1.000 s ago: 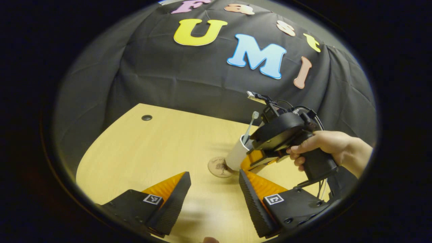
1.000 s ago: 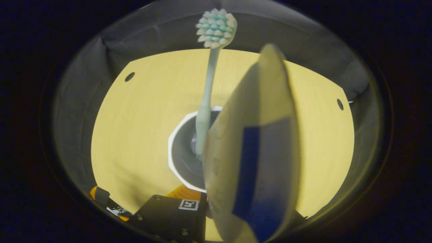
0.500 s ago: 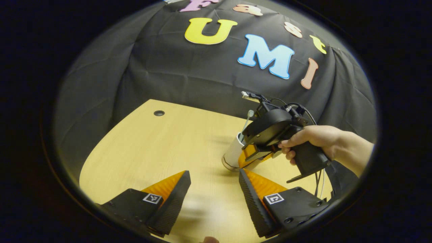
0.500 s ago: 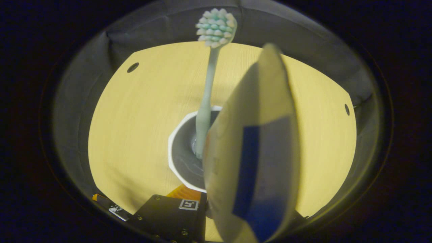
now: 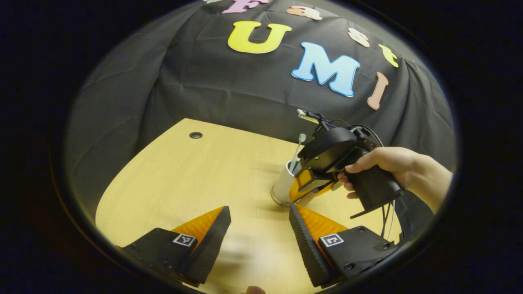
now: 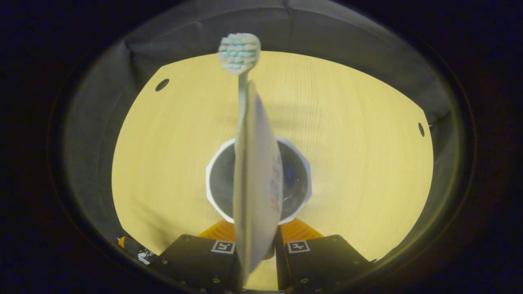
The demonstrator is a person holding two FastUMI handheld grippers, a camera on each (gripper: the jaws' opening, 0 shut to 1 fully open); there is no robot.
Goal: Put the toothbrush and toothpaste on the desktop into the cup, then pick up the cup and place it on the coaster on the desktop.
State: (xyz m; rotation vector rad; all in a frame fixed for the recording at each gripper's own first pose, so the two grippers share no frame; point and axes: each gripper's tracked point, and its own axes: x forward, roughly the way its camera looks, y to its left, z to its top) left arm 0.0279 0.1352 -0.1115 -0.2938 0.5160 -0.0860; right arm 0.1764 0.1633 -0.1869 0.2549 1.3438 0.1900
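Cup (image 6: 296, 192): white, upright mid-surface (image 6: 163, 163), toothbrush (image 6: 239, 53) and toothpaste tube (image 6: 255, 192) standing inside | right gripper (image 5: 304, 192) at its side, grip state unclear | left gripper (image 5: 259, 237) spread apart | coaster visible 1.0 s ago now hidden.

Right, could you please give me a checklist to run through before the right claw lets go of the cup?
1. Toothbrush in the cup: ok, it stands inside, head up.
2. Toothpaste in the cup: ok, it stands inside beside the brush.
3. Cup seated on the coaster: cannot tell, the cup's foot hides what lies under it.
4. Right claw grip: cannot tell, its fingers flank the cup but contact is hidden.
5. Left claw out of the way: ok, open over the desk, apart from the cup.
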